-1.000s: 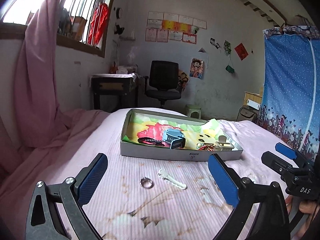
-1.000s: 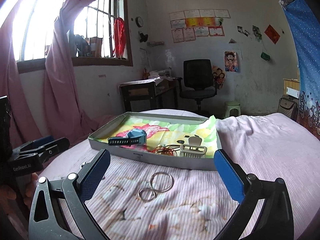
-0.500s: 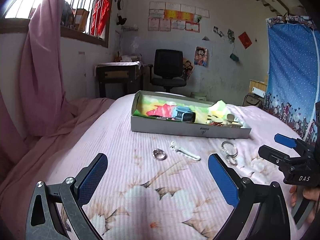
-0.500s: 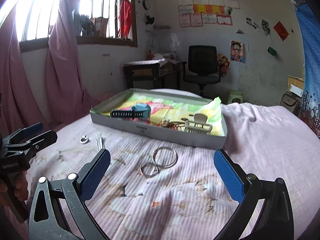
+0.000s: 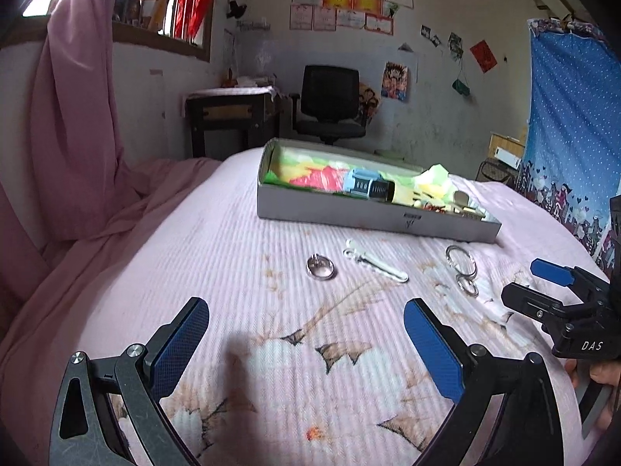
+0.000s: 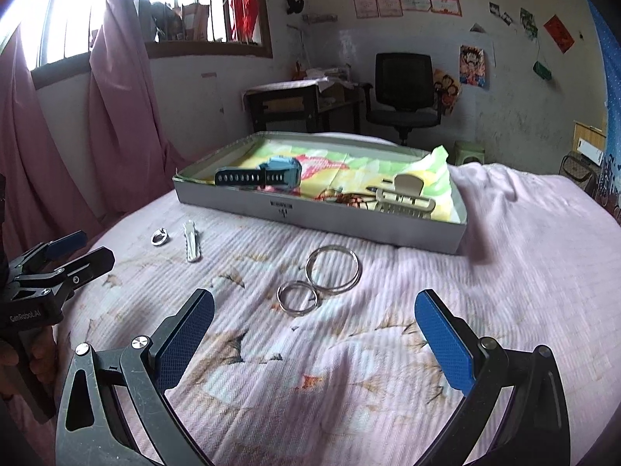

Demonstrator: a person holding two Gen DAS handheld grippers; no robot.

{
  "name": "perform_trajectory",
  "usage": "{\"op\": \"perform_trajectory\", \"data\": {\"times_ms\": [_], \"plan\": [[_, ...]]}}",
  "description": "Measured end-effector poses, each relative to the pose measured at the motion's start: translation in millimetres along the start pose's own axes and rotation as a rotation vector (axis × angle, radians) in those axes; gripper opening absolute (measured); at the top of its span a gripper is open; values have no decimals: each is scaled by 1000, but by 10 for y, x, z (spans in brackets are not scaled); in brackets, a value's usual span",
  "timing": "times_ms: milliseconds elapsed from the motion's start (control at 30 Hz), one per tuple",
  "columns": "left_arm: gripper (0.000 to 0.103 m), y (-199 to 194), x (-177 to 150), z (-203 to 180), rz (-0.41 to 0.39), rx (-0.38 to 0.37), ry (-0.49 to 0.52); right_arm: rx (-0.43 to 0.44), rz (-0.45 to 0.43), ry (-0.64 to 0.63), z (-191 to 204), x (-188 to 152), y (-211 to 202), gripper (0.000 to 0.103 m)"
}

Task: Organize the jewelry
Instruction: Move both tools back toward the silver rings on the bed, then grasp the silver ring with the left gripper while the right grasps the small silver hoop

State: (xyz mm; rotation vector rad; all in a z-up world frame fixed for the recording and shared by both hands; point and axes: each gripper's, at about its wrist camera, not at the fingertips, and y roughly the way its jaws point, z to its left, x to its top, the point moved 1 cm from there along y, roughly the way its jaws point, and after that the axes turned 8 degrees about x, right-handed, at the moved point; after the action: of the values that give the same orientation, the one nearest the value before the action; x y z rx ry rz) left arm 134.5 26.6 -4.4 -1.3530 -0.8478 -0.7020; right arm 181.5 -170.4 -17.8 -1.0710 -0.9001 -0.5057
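A grey shallow box (image 5: 372, 222) (image 6: 310, 213) lies on the pink bedspread, holding a blue watch (image 6: 268, 174), a beige hair claw (image 6: 403, 194) and a reddish tangle. In front of it lie a silver ring (image 5: 320, 267) (image 6: 159, 237), a white clip (image 5: 374, 266) (image 6: 191, 246), a large bangle (image 6: 332, 270) (image 5: 460, 259) and a small hoop (image 6: 298, 298) touching it. My left gripper (image 5: 306, 341) (image 6: 83, 250) hangs open short of the ring and clip. My right gripper (image 6: 316, 330) (image 5: 531, 285) is open just short of the hoops. Both are empty.
A pink curtain (image 5: 73, 124) hangs at the left under a barred window. Beyond the bed stand a dark desk (image 5: 229, 112) and a black office chair (image 5: 330, 105). A blue patterned cloth (image 5: 570, 116) hangs at the right. A hand (image 5: 601, 372) holds the right gripper's handle.
Both grippers have drawn back from the box and sit lower over the bedspread, so the loose ring, clip and hoops now lie farther ahead. Nothing was picked up.
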Motion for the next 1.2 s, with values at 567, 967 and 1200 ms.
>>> {"op": "perform_trajectory", "data": {"times_ms": [567,967,1200], "plan": [[101,368,115,-26,122,-17,-9,11,72,28,-30,-42,244,102],[78,553,270,-69,139,-75,1,104,123,27,-14,-7,464,65],[66,663,273,-66,150,-114,-25,138,151,12,31,5,579,53]]}}
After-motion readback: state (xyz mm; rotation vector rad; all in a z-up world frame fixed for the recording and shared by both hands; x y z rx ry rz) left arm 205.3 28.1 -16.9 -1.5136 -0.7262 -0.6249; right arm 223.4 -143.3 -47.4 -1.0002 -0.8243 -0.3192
